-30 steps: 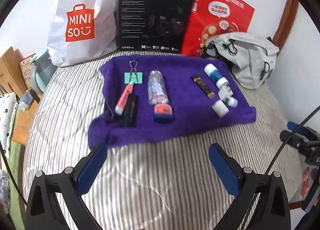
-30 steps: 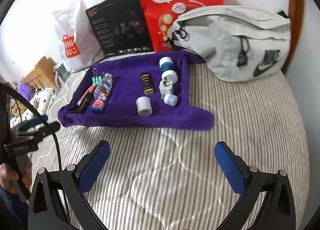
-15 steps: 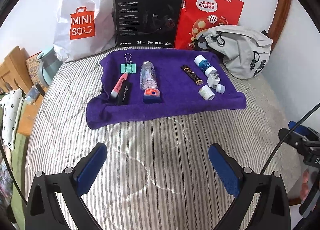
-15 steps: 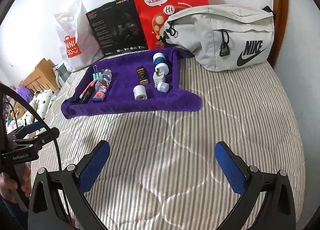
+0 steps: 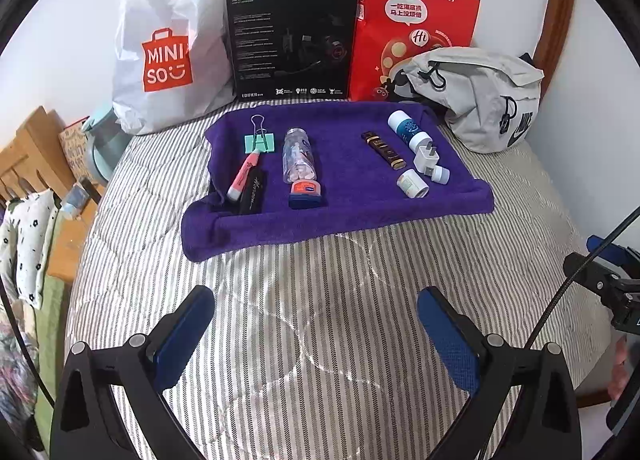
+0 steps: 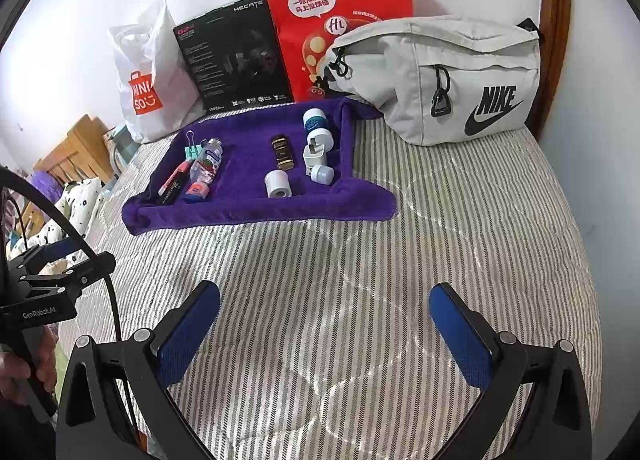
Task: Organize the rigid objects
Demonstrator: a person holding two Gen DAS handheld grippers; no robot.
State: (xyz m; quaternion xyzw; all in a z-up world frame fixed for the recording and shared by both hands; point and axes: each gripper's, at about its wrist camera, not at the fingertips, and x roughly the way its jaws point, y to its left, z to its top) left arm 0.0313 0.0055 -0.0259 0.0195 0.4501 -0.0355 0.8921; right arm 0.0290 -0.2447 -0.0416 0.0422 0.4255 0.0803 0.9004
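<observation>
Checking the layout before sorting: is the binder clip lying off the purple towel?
No, the binder clip lies on the purple towel, near its far left corner, above the pink pen.

Bright, even daylight, soft shadows; sharp focus, strong fisheye bending and dark corners.

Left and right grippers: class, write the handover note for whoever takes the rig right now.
Left gripper: open, empty, hovering over the striped bedcover, short of the towel.
Right gripper: open, empty, also short of the towel.
Purple towel holds two groups. Left: binder clip, pink pen, black pen, clear bottle, small Vaseline tub. Right: dark tube, blue-labelled bottle, white plug adapter, two small white containers.
Done: items appear laid out in rows.
Left: nothing is gripped; whether any sorting remains is unclear.
</observation>
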